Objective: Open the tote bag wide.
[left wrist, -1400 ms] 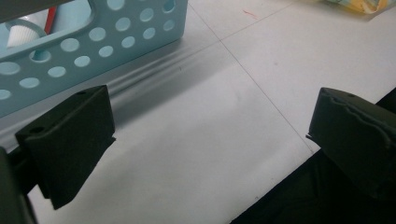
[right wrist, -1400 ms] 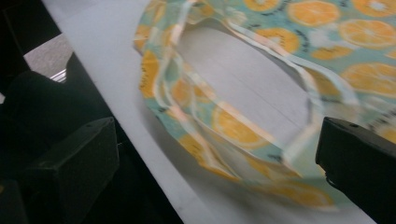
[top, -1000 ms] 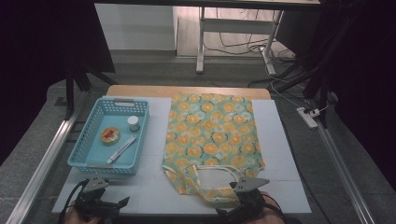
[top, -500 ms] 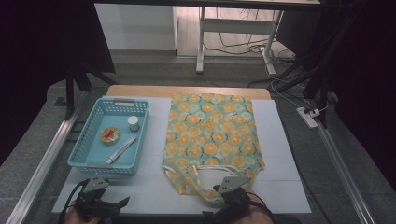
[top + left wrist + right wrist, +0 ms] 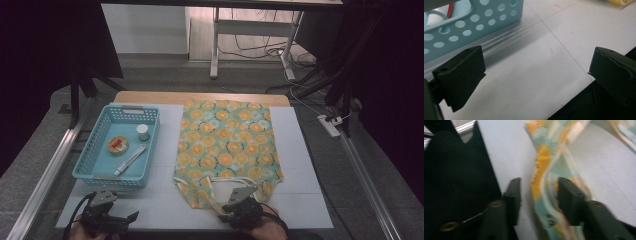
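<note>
A cloth bag (image 5: 225, 145) printed with orange fruit lies flat on the white mat, its handles (image 5: 215, 197) toward the near edge. My right gripper (image 5: 235, 207) sits low at those handles. In the right gripper view one handle strap (image 5: 541, 170) runs between the jaws of the right gripper (image 5: 539, 185). The jaws have just been closing, and a strip of mat still shows between the left jaw and the strap. My left gripper (image 5: 122, 217) rests at the near left, jaws wide apart over bare mat, the left gripper (image 5: 536, 60) holding nothing.
A light blue perforated basket (image 5: 107, 177) stands left of the bag, its wall (image 5: 486, 17) close ahead of the left gripper. Inside lie a round tin (image 5: 117, 145), a small white jar (image 5: 143, 131) and a pen-like tube (image 5: 130, 160). Metal rails flank the table.
My right gripper has shifted left along the near edge onto the bag's handles, and its jaws have narrowed around a strap. The left gripper has stayed put.
</note>
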A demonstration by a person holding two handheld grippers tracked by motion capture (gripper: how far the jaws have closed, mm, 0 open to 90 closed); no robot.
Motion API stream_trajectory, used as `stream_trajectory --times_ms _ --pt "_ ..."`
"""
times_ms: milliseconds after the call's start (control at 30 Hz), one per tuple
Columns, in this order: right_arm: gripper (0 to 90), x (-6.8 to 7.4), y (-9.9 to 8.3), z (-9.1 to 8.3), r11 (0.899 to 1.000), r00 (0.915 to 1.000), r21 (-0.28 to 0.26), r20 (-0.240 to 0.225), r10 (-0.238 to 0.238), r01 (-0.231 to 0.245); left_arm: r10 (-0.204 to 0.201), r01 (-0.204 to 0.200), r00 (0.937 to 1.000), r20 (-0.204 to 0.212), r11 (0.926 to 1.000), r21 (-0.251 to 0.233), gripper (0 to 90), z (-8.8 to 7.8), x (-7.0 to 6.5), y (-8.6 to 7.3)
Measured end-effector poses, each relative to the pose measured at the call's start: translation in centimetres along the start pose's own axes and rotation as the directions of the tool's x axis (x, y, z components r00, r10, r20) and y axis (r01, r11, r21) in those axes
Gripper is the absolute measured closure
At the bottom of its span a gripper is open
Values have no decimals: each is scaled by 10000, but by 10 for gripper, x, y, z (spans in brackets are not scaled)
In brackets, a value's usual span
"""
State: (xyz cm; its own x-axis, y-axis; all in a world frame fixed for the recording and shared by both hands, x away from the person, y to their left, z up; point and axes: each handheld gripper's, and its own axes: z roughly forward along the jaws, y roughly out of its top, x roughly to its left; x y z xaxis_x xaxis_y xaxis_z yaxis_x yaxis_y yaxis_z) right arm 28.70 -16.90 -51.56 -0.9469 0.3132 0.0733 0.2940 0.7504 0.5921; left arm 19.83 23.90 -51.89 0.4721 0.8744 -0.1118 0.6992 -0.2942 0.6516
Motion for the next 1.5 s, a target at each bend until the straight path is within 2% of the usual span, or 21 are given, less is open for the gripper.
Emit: stream_trajectory --times_ms 33,67,100,300,400,500,533,567,600,733,833,867,1000,1100,1167,1267,1300,1333,1367,1467,1500 --pt "798 -1 0 -2 10000 10000 -51 33 -19 19 13 -13 10000 -2 10000 1 5 0 0 0" --pt "798 -1 0 -2 10000 10000 -51 33 -19 19 19 -19 10000 -8 10000 6 5 0 0 0" --pt "884 -3 -1 -6 9997 10000 -223 -38 61 -62 26 -26 10000 -3 10000 8 5 0 0 0" --pt "900 -7 4 -17 9972 9980 -563 -431 472 -496 9 -9 10000 -11 10000 5 5 0 0 0" --pt "900 -11 10 -25 9947 9979 -855 -355 542 -571 -6 6 10000 5 10000 5 5 0 0 0" --pt "900 -15 15 -32 9941 9991 -999 -152 401 -414 -8 8 10000 7 10000 4 5 0 0 0" --pt "900 -22 21 -38 9941 9996 -1050 93 277 -266 -17 17 10000 17 10000 9 5 0 0 0" --pt "900 -22 21 -38 9941 9996 -1050 93 277 -266 -27 27 10000 20 10000 8 5 0 0 0" --pt "900 -29 27 -41 9945 9992 -1038 367 168 -129 -44 44 10000 24 10000 5 5 0 0 0" --pt "900 -42 36 -43 9948 9983 -1013 566 158 -100 -58 58 10000 19 10000 -2 5 0 0 0" --pt "900 -57 45 -43 9947 9968 -1014 771 221 -142 -56 56 10000 20 10000 3 5 0 0 0" --pt "900 -68 50 -42 9948 9955 -987 887 332 -244 -64 64 10000 17 10000 -1 5 0 0 0" --pt "900 -90 58 -40 9950 9912 -897 1205 553 -446 -67 67 10000 18 10000 2 5 0 1 0" --pt "900 -101 61 -39 9948 9884 -864 1367 661 -546 -72 72 10000 6 10000 9 5 0 1 0" --pt "900 -117 67 -38 9944 9848 -826 1555 774 -651 -82 82 10000 6 10000 20 5 0 1 0" --pt "900 -129 74 -38 9949 9822 -796 1717 756 -626 -116 116 9999 16 9999 13 5 0 1 0" --pt "900 -129 74 -38 9949 9822 -796 1717 756 -626 -122 121 9999 18 9999 12 5 0 1 0" --pt "900 -138 79 -38 9946 9799 -818 1834 788 -646 -129 129 9999 17 9999 10 5 0 1 0" --pt "900 -138 79 -38 9946 9799 -818 1834 788 -646 -135 135 9999 15 9999 9 5 0 1 0" --pt "900 -155 87 -34 9933 9774 -886 1911 906 -748 -140 140 9999 12 9999 -1 5 0 1 0" --pt "900 -155 87 -34 9933 9774 -886 1911 906 -748 -144 144 9999 15 9999 -5 5 0 1 0"
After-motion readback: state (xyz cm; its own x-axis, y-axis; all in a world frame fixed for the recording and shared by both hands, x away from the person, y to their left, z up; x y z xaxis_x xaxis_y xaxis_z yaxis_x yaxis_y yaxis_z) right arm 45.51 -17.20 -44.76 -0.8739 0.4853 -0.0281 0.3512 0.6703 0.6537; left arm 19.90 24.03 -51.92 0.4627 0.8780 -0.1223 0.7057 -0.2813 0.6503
